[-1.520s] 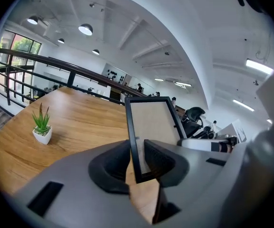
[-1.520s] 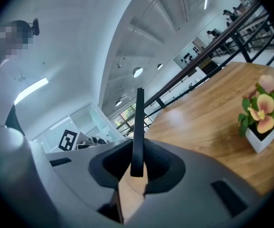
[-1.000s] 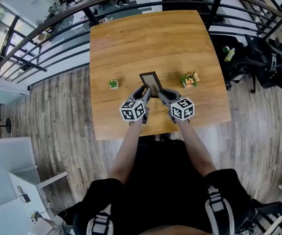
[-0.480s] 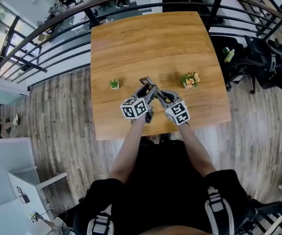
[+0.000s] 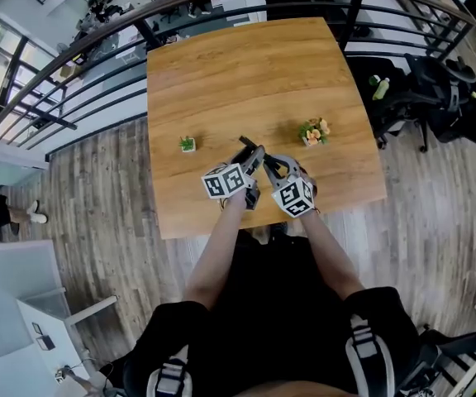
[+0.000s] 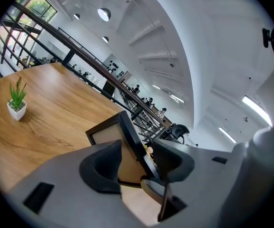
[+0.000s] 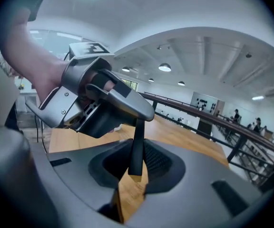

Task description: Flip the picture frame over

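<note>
The dark-rimmed picture frame [image 5: 245,145] stands up on edge over the wooden table [image 5: 246,64], near its front middle. My right gripper [image 5: 268,165] is shut on the frame's thin edge [image 7: 137,141], which runs upright between its pads. My left gripper [image 5: 252,162] is at the frame's left side. Its jaws have just been opening, and the frame's pale panel [image 6: 106,134] sits slanted between them with a gap at the left pad [image 6: 101,167]. In the right gripper view the left gripper's body [image 7: 94,103] and the hand holding it fill the left.
A small green plant in a white pot [image 5: 188,144] stands left of the grippers, also in the left gripper view [image 6: 16,103]. A pot of orange flowers [image 5: 313,131] stands to the right. A dark railing [image 5: 97,52] curves round the table's far side, with office chairs [image 5: 436,98] at right.
The frame has been tipped from leaning face-up to standing on edge. Both grippers rolled and drew closer together, and the left jaws widened round the frame.
</note>
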`<state>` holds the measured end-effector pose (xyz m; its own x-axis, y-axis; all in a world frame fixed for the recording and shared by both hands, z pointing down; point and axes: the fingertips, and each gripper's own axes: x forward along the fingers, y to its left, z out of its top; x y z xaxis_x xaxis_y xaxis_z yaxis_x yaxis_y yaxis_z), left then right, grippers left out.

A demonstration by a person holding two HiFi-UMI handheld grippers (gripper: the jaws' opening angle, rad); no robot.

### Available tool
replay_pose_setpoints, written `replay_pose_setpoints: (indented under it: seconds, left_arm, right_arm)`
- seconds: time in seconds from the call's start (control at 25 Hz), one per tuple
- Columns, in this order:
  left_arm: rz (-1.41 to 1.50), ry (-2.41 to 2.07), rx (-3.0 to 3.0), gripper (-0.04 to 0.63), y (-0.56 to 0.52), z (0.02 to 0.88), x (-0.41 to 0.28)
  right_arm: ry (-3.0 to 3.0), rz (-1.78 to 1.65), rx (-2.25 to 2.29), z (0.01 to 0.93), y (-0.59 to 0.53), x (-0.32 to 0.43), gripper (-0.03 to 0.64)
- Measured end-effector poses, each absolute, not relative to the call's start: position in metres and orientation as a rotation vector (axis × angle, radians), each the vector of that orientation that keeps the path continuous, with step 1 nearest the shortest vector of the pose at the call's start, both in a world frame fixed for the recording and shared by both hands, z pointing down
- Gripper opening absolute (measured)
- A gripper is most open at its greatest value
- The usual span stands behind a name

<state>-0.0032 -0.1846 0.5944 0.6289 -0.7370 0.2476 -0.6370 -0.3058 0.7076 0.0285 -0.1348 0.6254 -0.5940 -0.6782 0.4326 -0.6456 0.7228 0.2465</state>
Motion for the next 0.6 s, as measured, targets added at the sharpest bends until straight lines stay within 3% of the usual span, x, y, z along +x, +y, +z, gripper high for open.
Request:
replay_pose_setpoints:
  seconds: [0.32, 0.6]
  left_arm:
    - [-0.169, -1.037, 1.939, 0.192, -0.186, 0.601, 0.01]
    - [-0.313, -0.996, 1.843, 0.135, -0.187, 0.593, 0.0]
  right_arm:
    - [-2.172, -0.57, 0.968, 0.627, -0.133, 0.046, 0.079]
    - [-2.171, -0.657, 0.947, 0.621, -0.13, 0.04, 0.093]
